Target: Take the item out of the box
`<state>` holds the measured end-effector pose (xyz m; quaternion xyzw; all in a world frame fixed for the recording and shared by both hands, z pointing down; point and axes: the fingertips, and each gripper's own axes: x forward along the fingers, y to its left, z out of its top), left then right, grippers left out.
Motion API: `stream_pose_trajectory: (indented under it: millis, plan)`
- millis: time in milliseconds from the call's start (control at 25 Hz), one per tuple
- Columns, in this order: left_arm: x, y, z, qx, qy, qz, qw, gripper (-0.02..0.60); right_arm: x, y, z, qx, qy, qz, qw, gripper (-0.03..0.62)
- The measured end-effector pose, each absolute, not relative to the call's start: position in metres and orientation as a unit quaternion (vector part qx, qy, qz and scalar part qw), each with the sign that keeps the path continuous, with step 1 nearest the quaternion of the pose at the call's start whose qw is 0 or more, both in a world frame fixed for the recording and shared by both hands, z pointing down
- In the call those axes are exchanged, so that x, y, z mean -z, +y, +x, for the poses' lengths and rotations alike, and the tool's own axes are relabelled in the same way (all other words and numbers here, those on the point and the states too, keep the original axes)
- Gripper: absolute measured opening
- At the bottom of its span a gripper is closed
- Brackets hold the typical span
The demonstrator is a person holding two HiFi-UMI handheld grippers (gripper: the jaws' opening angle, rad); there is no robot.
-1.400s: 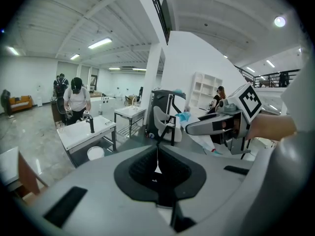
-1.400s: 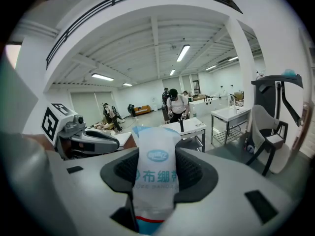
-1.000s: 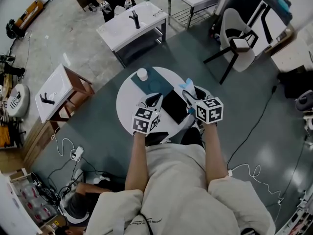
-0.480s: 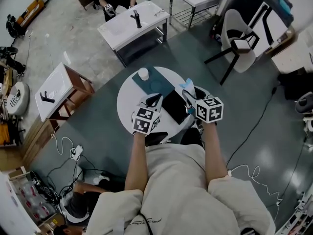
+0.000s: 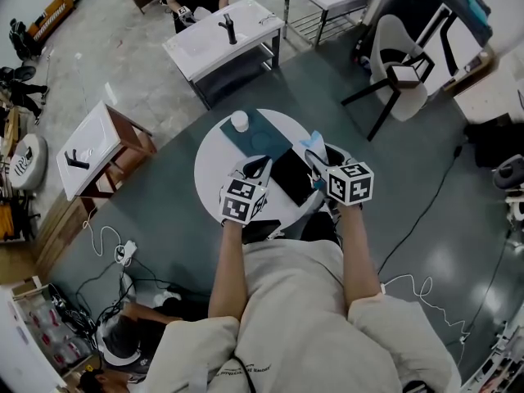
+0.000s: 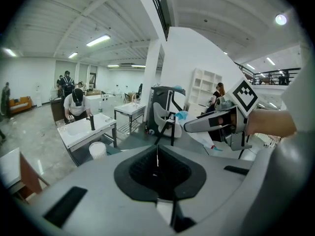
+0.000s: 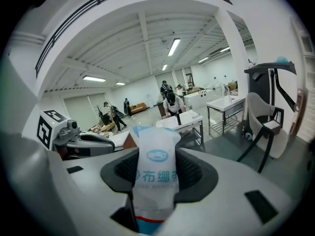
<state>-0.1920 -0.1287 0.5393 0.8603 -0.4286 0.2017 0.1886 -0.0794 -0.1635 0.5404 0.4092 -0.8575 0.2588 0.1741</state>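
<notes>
Right gripper (image 5: 318, 158) jaws grip a white bandage packet (image 7: 156, 171), at one o'clock of the black box (image 5: 292, 177) on the round tabletop (image 5: 214, 166). Left gripper (image 5: 255, 169) jaws closed, empty, at nine o'clock.

Grey concrete floor (image 5: 106, 64), white workbench (image 5: 205, 43), white chair (image 5: 391, 47), ceiling strip lights (image 6: 100, 40)

The round table (image 5: 210, 170) lies bare at 9 o'clock, giving free passage there. A white cup (image 5: 239, 122) blocks 11 o'clock (just by the teal mat (image 5: 262, 137)), and the black box (image 5: 292, 177) fills 3 o'clock.
</notes>
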Motion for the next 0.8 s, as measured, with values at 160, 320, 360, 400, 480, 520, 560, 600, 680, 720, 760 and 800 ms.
stream_pose_trajectory:
  millis: [160,320,360,400,480,520,560,600,680,720,760,800]
  plan:
    - [-0.540,-0.126,-0.188,-0.201,-0.425,0.862,0.189,0.021,-0.544,-0.158,-0.080,-0.258,-0.858,0.406,0.181,0.215]
    - [-0.541,-0.126,-0.185,-0.203,-0.421,0.863,0.190,0.021,-0.544,-0.158,-0.081,-0.259,-0.858,0.404,0.182,0.215]
    - [-0.542,-0.126,-0.184,-0.204,-0.421,0.863,0.190,0.021,-0.545,-0.157,-0.081,-0.260,-0.858,0.403,0.183,0.215]
    - [-0.543,-0.125,-0.183,-0.205,-0.420,0.863,0.191,0.021,-0.547,-0.157,-0.080,-0.260,-0.859,0.402,0.184,0.215]
    - [-0.545,-0.124,-0.183,-0.206,-0.421,0.862,0.192,0.021,-0.550,-0.156,-0.079,-0.260,-0.858,0.401,0.188,0.215]
    - [-0.545,-0.124,-0.183,-0.205,-0.422,0.862,0.193,0.021,-0.551,-0.156,-0.079,-0.259,-0.858,0.401,0.189,0.215]
    - [-0.546,-0.124,-0.183,-0.205,-0.422,0.862,0.193,0.021,-0.552,-0.156,-0.079,-0.259,-0.857,0.402,0.191,0.215]
    - [-0.545,-0.124,-0.184,-0.205,-0.423,0.862,0.192,0.021,-0.553,-0.156,-0.079,-0.258,-0.856,0.404,0.192,0.215]
    - [-0.545,-0.124,-0.185,-0.205,-0.423,0.862,0.190,0.021,-0.552,-0.157,-0.079,-0.257,-0.856,0.406,0.192,0.215]
    - [-0.544,-0.125,-0.186,-0.204,-0.424,0.862,0.189,0.021,-0.551,-0.158,-0.080,-0.257,-0.856,0.406,0.191,0.215]
    - [-0.543,-0.126,-0.187,-0.203,-0.424,0.862,0.188,0.021,-0.550,-0.159,-0.081,-0.258,-0.856,0.406,0.188,0.215]
    - [-0.541,-0.127,-0.187,-0.202,-0.425,0.862,0.187,0.021,-0.549,-0.160,-0.081,-0.259,-0.857,0.405,0.186,0.215]
